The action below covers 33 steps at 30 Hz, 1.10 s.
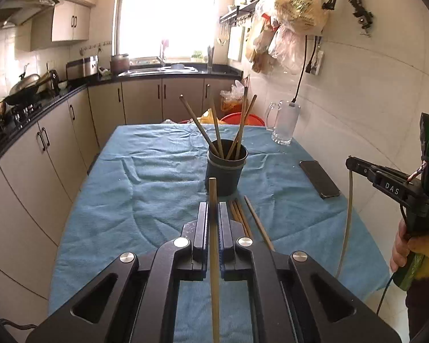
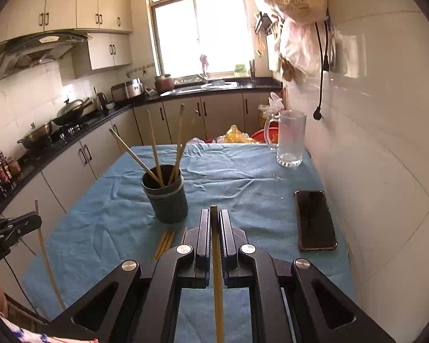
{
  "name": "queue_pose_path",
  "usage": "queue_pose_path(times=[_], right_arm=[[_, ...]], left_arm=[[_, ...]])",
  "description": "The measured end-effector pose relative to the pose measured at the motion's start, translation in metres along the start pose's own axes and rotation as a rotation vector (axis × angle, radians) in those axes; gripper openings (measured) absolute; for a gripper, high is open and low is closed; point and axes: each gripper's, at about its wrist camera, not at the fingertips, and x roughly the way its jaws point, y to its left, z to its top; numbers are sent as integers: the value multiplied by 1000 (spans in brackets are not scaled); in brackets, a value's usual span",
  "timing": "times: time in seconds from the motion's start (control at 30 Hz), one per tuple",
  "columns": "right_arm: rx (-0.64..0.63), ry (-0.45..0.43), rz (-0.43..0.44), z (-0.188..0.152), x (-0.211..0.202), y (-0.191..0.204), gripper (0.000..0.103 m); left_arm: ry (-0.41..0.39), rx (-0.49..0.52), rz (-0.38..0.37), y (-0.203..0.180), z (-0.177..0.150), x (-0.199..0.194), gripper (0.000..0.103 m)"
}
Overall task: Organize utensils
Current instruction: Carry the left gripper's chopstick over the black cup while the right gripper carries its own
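clamped between the two fingers of the left gripper [image 1: 213,211], a pale wooden chopstick [image 1: 213,257] runs lengthwise along the fingers, its tip poking out past them toward the dark blue holder [image 1: 226,168]. the right gripper [image 2: 214,220] is likewise clenched on its own chopstick [image 2: 217,271], long axis in line with the fingers, the blunt end just past the fingertips. from the left wrist view that second stick hangs nearly upright beside the table edge. the holder stands upright on the blue cloth [image 1: 146,177], with what looks like four or five chopsticks leaning out at different angles, tips up. several loose chopsticks [image 1: 240,217] lie flat on the cloth just in front of the holder, pointing roughly toward it. a black phone [image 2: 314,220] lies to the right, a glass mug [image 2: 290,140] farther back.
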Motion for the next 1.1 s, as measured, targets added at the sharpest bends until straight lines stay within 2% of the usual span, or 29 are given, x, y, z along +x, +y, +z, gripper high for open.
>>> queue_pose_path(times=[0.27, 0.5, 0.8, 1.1], right_arm=[[-25, -50, 21, -4, -35, 9, 6], [-34, -90, 35, 4, -53, 11, 6], [-40, -117, 48, 19, -56, 14, 6], [-74, -161, 59, 50, -56, 25, 6]], left_arm=[[-63, 9, -9, -1, -9, -38, 5], [-94, -20, -44, 2, 0, -56, 5], [-109, -23, -72, 2, 23, -59, 5], [-124, -17, -77, 6, 55, -52, 5]])
